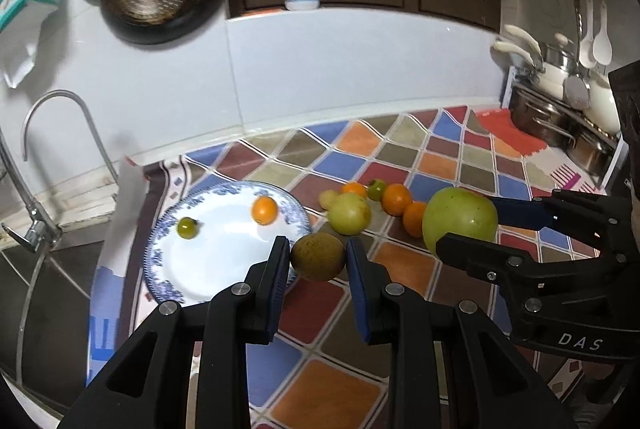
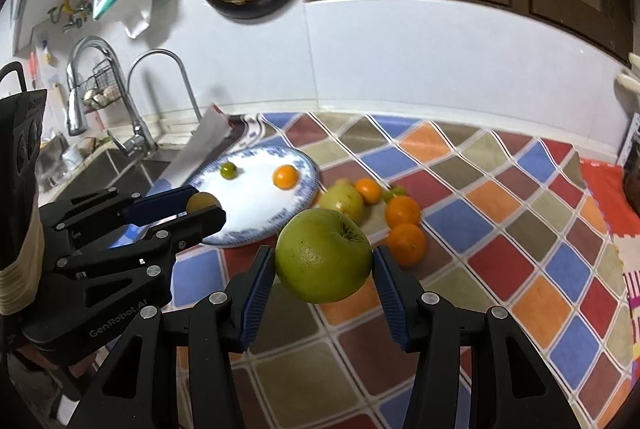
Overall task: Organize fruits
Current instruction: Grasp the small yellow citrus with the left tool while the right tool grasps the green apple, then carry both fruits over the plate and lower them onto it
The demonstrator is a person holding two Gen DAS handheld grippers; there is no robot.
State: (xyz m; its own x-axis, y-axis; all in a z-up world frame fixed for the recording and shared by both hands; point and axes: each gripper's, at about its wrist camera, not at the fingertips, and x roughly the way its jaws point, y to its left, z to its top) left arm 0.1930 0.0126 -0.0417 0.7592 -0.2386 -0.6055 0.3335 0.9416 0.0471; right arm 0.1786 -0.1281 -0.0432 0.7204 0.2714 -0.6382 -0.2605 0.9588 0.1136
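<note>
1. Left wrist view: the left gripper (image 1: 318,257) is clamped on a kiwi (image 1: 317,256), its blue pads (image 1: 280,269) pressing the fruit's two sides, carried just at the near rim of the blue-patterned plate (image 1: 160,261).
2. Right wrist view: the right gripper (image 2: 324,261) is closed around a large green apple (image 2: 324,255), held at its widest girth above the checkered cloth (image 2: 500,197), stem dimple turned up.
3. On the plate lie a small green tomato (image 1: 187,228) and an orange kumquat (image 1: 264,210), well apart.
4. Loose fruit remains on the cloth beside the plate: a yellow-green apple (image 1: 349,213), two tangerines (image 1: 397,199) and a few smaller pieces.
5. Handling, as I judge it: the kiwi is likely light and soft, so a gentle squeeze across its middle suits it. The apple looks heavy, firm and smooth-skinned; it could slip unless gripped at the equator.
</note>
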